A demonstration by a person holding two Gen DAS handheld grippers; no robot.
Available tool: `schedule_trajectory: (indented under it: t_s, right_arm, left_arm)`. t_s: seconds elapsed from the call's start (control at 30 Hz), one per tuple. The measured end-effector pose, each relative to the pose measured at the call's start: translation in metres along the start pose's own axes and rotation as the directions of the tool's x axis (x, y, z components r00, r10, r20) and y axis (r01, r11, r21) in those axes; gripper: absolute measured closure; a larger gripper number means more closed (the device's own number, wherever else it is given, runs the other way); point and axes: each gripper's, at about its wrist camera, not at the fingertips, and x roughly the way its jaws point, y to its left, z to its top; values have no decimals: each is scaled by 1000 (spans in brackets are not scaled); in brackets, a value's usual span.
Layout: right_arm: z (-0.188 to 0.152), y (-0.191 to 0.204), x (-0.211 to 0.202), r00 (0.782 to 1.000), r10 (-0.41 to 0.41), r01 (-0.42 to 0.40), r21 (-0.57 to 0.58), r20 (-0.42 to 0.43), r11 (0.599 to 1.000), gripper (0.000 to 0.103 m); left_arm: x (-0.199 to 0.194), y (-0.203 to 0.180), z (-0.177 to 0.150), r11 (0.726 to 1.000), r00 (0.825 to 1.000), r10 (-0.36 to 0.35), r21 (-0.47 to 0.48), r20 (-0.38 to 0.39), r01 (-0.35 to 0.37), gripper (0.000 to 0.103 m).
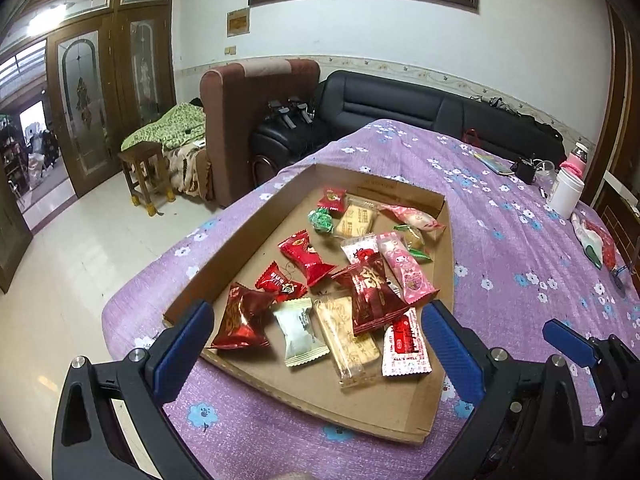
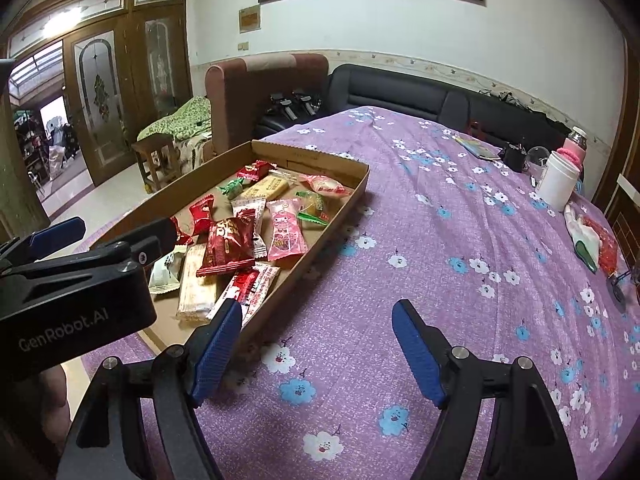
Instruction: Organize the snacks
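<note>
My left gripper (image 1: 316, 330) gapes wide, holding nothing, over the snacks (image 1: 352, 280) in the cardboard tray (image 1: 248, 216). My right gripper (image 2: 318, 344) is spread empty, tray seemingly just left.

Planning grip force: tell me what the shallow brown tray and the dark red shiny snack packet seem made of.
Shallow brown tray: likely corrugated cardboard, matte, with folded walls and raw edges. Dark red shiny snack packet: probably metallised plastic film, glossy, with crinkled highlights and crimped ends.

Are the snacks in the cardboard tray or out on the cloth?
In. Every snack packet lies inside the cardboard tray; none is on the purple cloth.
</note>
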Motion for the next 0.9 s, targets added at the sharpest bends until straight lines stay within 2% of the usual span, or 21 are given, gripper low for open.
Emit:
schedule_trajectory:
  t_s: [0.7, 0.9]
  right_arm:
    - [-1, 28, 7, 1000, -8, 7, -104, -6, 995, 21]
    - [-1, 22, 1, 1000, -20, 21, -87, 7, 996, 22]
  left_arm:
    - [17, 18, -6, 999, 999, -17, -52, -49, 14, 0]
    - [14, 16, -4, 998, 998, -22, -52, -57, 19, 0]
